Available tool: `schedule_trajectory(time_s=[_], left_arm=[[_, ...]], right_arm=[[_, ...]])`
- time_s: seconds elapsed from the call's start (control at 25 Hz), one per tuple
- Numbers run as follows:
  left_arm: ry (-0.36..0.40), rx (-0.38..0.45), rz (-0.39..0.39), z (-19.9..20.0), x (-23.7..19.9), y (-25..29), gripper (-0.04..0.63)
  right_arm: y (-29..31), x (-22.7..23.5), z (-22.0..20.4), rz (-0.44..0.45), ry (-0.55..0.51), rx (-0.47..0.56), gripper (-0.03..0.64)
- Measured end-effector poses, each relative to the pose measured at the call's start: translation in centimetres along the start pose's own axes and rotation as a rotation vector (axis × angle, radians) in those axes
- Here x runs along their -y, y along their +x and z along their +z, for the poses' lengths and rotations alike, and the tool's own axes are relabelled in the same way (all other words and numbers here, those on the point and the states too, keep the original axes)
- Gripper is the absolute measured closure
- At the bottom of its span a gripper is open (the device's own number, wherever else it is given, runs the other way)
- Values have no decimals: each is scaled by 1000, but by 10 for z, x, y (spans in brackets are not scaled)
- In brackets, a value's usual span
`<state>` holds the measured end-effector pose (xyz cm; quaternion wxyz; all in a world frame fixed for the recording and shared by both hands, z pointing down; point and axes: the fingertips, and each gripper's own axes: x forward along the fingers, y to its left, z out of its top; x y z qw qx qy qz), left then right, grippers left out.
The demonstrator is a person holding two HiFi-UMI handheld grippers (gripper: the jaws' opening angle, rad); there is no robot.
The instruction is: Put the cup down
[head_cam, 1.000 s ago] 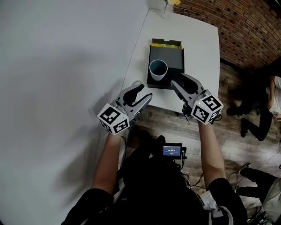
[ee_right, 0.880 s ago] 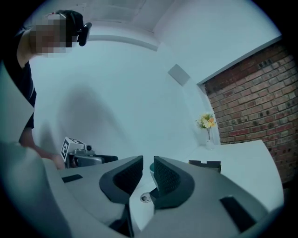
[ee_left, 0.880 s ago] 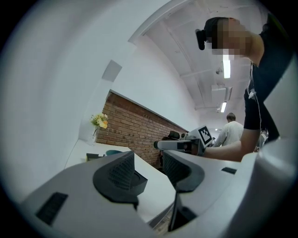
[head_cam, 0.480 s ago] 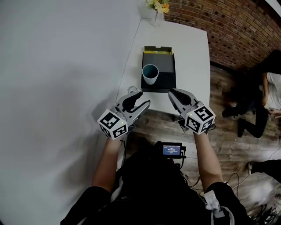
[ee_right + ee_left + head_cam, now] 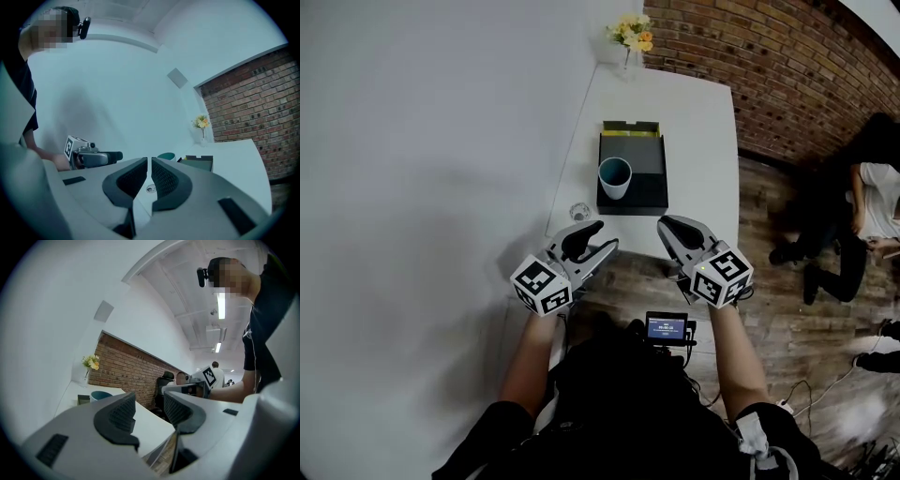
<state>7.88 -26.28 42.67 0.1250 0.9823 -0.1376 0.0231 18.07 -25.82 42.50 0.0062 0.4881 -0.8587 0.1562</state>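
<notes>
1. Task object. The cup (image 5: 615, 177) stands upright on the near left part of a dark tray (image 5: 645, 178). No tool touches it. The cup is pale outside and teal inside. The tray lies near the middle of the white desk (image 5: 698, 141), with a yellow-green flap at its far end.

2. Left tool (image 5: 149, 408). The jaws stand wide apart. Nothing is between the ribbed pads (image 5: 123, 411); only the desk edge and the wooden floor (image 5: 787, 309) show through the gap. In the head view this tool is at the near left corner of the desk, near of the cup and well apart from it.

3. Right tool (image 5: 149, 171). The jaws are drawn together to a narrow slit and hold nothing. In the head view this tool is at the near edge of the desk, right of the left tool, and well apart from the cup and tray.

4. Other items.
- A small round glass item (image 5: 579, 212) lies on the desk near of the tray, just far of the left tool.
- A vase of flowers (image 5: 628, 37) stands at the far left corner of the desk.
- A white wall (image 5: 441, 141) bounds the desk on the left; a brick wall (image 5: 769, 66) stands far right.
- A seated person (image 5: 862, 206) is on the right, well apart from the desk.
</notes>
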Motion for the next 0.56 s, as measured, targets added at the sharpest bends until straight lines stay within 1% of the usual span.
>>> schedule_trajectory(time_s=[0.28, 0.56], left_arm=[[4, 12, 7, 3, -3, -3, 400], [2, 16, 1, 6, 3, -2, 400]], right_arm=[[-3, 0, -6, -21, -2, 2, 577], [-5, 0, -1, -23, -9, 8, 577]])
